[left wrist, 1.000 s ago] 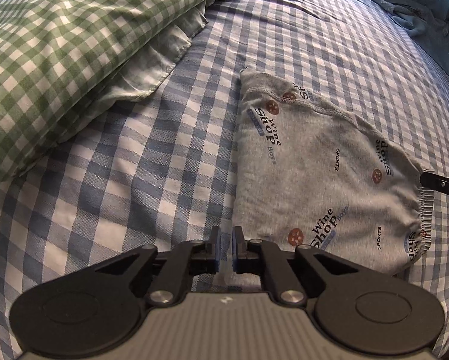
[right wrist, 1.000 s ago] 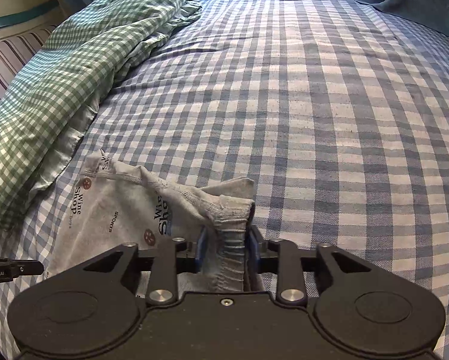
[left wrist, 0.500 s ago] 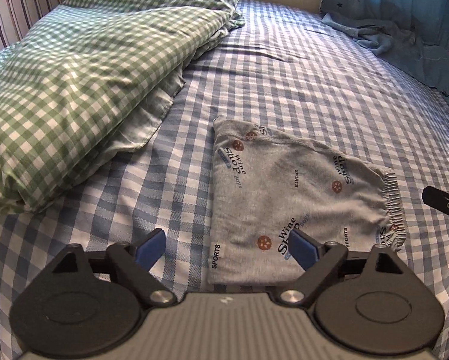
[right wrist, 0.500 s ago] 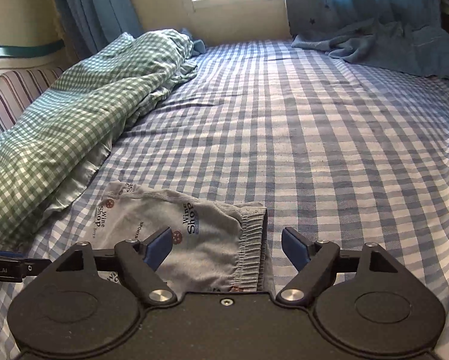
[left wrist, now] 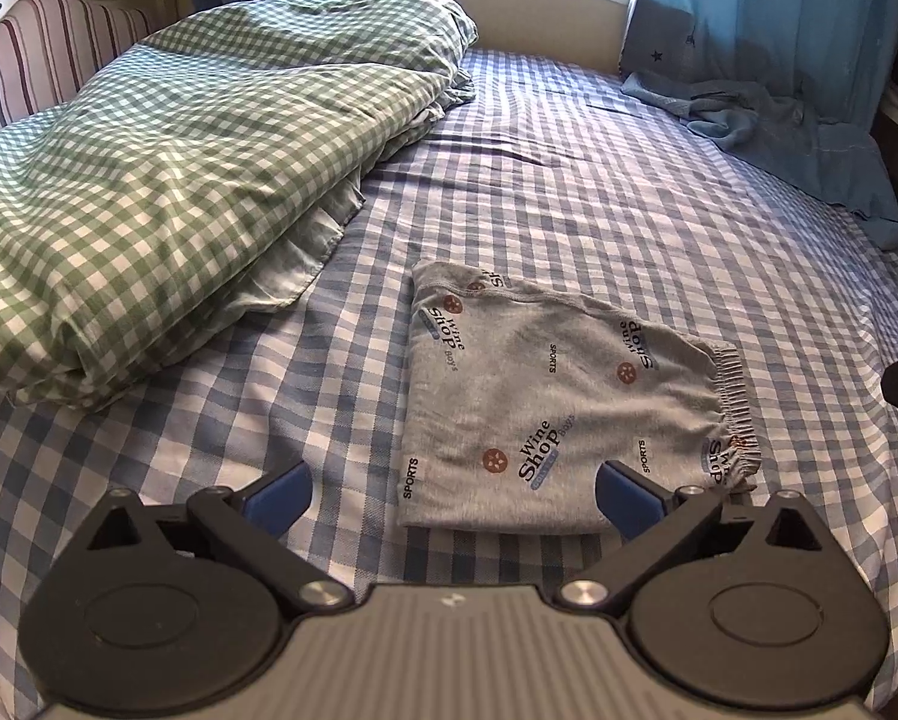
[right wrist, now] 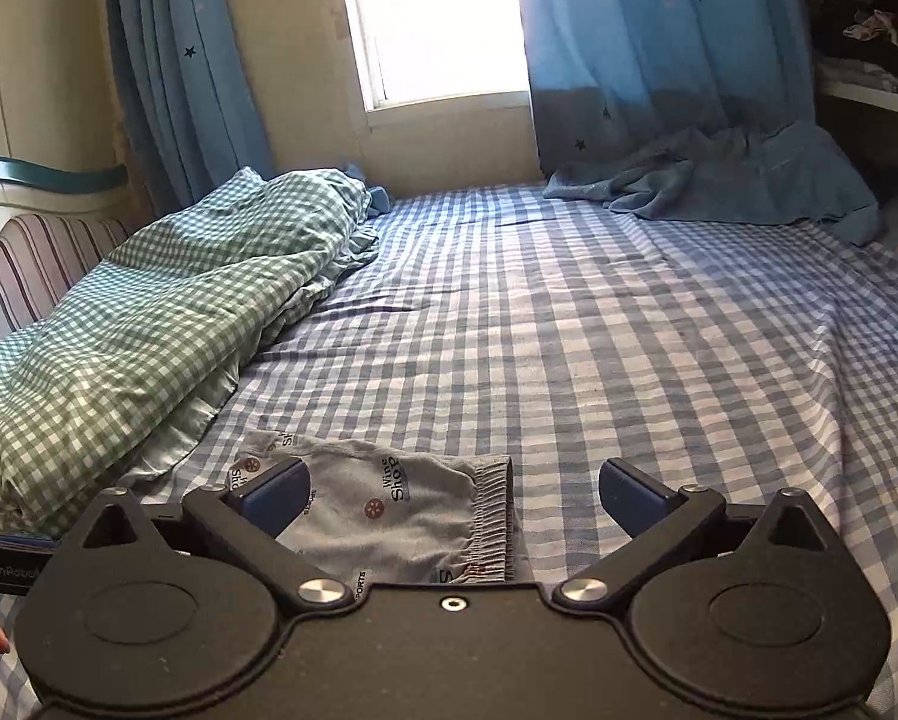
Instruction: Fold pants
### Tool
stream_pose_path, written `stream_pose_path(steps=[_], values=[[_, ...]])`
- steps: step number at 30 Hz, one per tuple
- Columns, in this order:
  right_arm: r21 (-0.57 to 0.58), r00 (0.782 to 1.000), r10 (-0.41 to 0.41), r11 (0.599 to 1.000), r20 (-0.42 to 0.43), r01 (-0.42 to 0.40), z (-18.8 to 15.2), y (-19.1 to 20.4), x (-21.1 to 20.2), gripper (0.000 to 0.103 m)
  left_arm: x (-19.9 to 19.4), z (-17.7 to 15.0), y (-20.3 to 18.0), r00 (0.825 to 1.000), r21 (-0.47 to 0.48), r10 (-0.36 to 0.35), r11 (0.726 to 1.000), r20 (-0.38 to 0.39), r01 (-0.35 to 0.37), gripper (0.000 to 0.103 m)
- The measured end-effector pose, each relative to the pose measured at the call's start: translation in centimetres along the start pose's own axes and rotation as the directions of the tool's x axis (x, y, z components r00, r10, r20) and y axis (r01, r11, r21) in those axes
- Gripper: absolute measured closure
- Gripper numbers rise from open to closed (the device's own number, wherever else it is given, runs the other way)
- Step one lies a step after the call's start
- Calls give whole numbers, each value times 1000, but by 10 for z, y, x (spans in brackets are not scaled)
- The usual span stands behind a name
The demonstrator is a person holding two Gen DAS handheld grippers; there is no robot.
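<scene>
One folded grey knit pants (left wrist: 560,408) | flat | checked bedsheet (left wrist: 569,192)

The grey pants (left wrist: 563,408), printed with "Wine Shop" lettering and brown dots, are lying folded flat on the bed (left wrist: 629,192), near its front edge, their gathered elastic waistband facing right.

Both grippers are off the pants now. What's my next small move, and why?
Probably back both grippers clear and stop. The grey pants lie folded in a compact, flat packet on the checked bed sheet. The left gripper and right gripper have just been opening, with jaws wide and nothing between the pads. At most, press the slightly raised waistband edge flat.
</scene>
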State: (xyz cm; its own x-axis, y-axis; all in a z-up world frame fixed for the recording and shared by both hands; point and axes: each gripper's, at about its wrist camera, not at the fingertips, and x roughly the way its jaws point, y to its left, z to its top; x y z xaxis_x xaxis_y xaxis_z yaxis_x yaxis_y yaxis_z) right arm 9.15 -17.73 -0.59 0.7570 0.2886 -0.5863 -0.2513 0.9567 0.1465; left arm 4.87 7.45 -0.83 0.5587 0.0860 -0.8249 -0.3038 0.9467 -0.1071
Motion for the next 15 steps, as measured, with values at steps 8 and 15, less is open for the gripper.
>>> stream_pose_path(steps=[8,15], values=[[-42,999,13,999,-35,-15,-32,2,-24,1,-14,-28,-6,998,29,40,999,47,-41,0],[-154,989,138,977,-55,-145,-53,11,-33,1,-36,-53,-13,985,51,83,995,149,-91,0]])
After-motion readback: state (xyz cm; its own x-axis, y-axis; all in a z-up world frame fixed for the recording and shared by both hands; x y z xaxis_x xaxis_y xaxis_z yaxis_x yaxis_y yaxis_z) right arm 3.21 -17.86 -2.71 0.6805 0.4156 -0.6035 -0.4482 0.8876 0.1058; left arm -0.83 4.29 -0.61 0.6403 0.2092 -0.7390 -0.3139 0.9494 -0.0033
